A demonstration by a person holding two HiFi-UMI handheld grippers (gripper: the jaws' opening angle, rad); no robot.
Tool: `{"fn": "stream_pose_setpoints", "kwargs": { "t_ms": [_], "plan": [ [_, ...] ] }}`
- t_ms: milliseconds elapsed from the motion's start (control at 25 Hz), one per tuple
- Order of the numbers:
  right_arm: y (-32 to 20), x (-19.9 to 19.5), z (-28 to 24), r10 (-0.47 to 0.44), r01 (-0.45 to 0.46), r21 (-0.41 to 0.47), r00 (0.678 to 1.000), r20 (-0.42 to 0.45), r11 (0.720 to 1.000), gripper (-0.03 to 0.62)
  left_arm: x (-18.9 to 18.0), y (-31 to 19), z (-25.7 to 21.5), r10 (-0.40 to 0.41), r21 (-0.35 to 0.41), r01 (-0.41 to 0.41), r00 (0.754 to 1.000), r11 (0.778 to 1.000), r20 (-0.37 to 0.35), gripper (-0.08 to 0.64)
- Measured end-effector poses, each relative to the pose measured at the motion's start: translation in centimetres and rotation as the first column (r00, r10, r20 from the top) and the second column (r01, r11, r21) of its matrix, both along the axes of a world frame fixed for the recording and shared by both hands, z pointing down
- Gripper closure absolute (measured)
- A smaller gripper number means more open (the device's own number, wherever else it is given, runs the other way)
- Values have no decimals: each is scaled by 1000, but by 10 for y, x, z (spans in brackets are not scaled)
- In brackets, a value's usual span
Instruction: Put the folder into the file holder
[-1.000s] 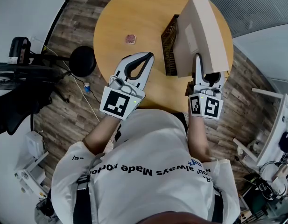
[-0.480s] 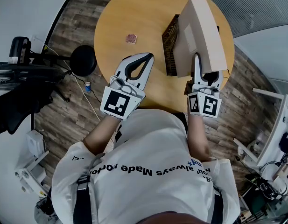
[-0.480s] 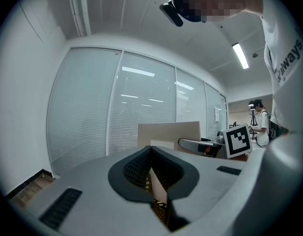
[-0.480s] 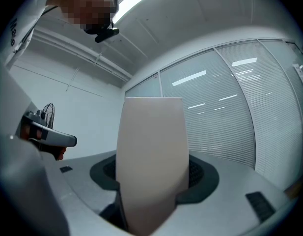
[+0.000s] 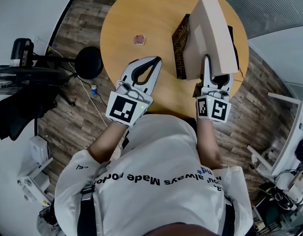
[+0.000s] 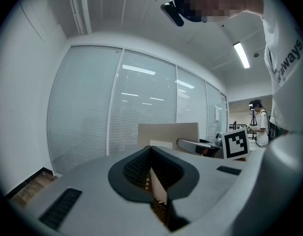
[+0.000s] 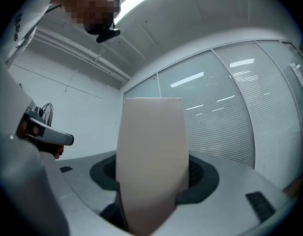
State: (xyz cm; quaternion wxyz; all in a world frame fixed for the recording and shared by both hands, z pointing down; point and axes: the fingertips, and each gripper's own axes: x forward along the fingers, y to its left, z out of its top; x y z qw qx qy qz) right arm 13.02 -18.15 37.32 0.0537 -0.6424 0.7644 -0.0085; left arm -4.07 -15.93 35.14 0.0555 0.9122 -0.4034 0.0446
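Right gripper (image 5: 216, 72) clamps the folder (image 5: 210, 28) upright by the file holder (image 5: 179, 43), seemingly to slot it in; left gripper (image 5: 153, 60) closed, empty.

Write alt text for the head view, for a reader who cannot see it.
The right hand-held gripper grips a beige folder standing upright at a dark file holder on a round wooden table. The left hand-held gripper, jaws together and empty, is over the table's near edge. A small object lies further in.
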Motion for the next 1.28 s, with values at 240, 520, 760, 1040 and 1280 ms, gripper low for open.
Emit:
{"fn": "stream_pose_setpoints", "kwargs": {
  "t_ms": [240, 520, 760, 1040, 1280],
  "plan": [
    [-2, 0, 5, 11, -11, 9, 1000, 9, 1000, 302, -1, 1, 4, 1, -7, -1, 1000, 1000, 6, 535],
    [-2, 1, 5, 22, -23, 30, 999, 24, 999, 301, -3, 2, 7, -2, -25, 3, 1000, 1000, 19, 536],
    [-3, 0, 5, 30, -31, 55, 999, 34, 998, 301, -4, 3, 9, -1, -31, 2, 1000, 1000, 31, 536],
    [-4, 0, 7, 31, -34, 73, 999, 34, 997, 302, -2, 2, 6, -6, -26, 6, 1000, 1000, 14, 535],
    [-3, 1, 6, 36, -39, 95, 999, 30, 995, 302, -3, 3, 11, -1, -41, 3, 999, 999, 36, 536]
  ]
}}
